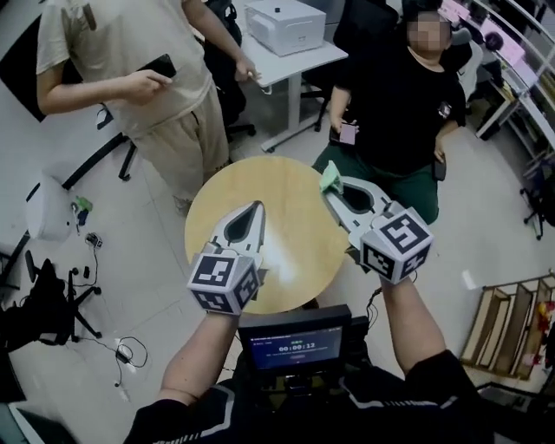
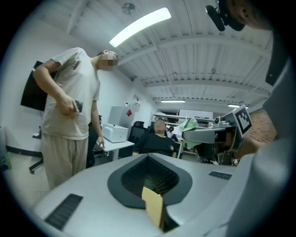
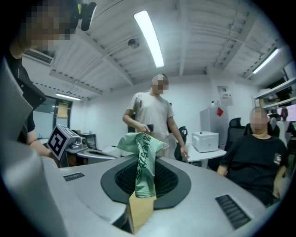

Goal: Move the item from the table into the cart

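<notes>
My right gripper (image 1: 334,184) is shut on a small green packet (image 1: 330,177), raised above the far right of the round wooden table (image 1: 295,225). In the right gripper view the green packet (image 3: 141,159) stands up between the closed pads, its crumpled top fanned out above the jaws. My left gripper (image 1: 257,206) hovers over the table's left half, shut with nothing in it; its pads (image 2: 159,178) meet with nothing between them. Both grippers point nearly level. From the left gripper view the right gripper (image 2: 192,134) and the packet (image 2: 188,124) show off to the right.
A person in beige (image 1: 147,78) stands beyond the table at left, phone in hand. A seated person in black (image 1: 399,104) is close behind the table's right. A white box (image 1: 284,24) sits on a desk. A wooden rack (image 1: 503,325) stands at right.
</notes>
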Demonstrator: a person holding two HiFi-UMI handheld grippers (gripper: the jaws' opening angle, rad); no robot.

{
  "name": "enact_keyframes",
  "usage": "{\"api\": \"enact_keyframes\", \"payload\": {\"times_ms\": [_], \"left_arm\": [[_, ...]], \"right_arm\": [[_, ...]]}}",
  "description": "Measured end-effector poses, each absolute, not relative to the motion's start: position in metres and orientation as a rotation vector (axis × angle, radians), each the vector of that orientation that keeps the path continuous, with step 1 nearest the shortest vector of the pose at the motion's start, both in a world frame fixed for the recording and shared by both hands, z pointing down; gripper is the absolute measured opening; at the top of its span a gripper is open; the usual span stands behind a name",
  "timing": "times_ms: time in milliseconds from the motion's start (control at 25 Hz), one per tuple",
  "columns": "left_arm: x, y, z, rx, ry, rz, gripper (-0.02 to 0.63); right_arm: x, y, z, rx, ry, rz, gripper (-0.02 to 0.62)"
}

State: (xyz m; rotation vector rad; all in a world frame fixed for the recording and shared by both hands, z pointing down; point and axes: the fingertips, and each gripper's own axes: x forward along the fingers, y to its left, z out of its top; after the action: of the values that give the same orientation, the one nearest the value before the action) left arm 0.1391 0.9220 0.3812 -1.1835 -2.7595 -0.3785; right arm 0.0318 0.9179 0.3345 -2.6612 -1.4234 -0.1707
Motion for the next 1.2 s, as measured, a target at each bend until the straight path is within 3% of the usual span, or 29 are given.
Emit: {"api": "enact_keyframes", "payload": {"times_ms": [400,600,880,1200], "left_arm": [[-0.037,0.8,0.371,-0.609,-2.979,-0.276,0.002],[-0.16,0.712,0.359,-0.291,-3.027,-0.253,0.002],[-0.313,0.466,0.354,0.139,-3.018,-0.221,0.002],[-0.389,0.41,0.382,0.805,-2.89,-0.233,0.002]], "right_arm": [[-0.138,0.735,0.334,-2.293,-2.021,-0.071,0.029],[-0.242,0.622,0.329,-2.063,-2.263,-0.039,0.029],[-0.361,0.352,0.314,-1.705,-2.56,0.055,0.029],[-0.391,0.279,0.33,-1.083,-2.897,0.03,0.029]]}}
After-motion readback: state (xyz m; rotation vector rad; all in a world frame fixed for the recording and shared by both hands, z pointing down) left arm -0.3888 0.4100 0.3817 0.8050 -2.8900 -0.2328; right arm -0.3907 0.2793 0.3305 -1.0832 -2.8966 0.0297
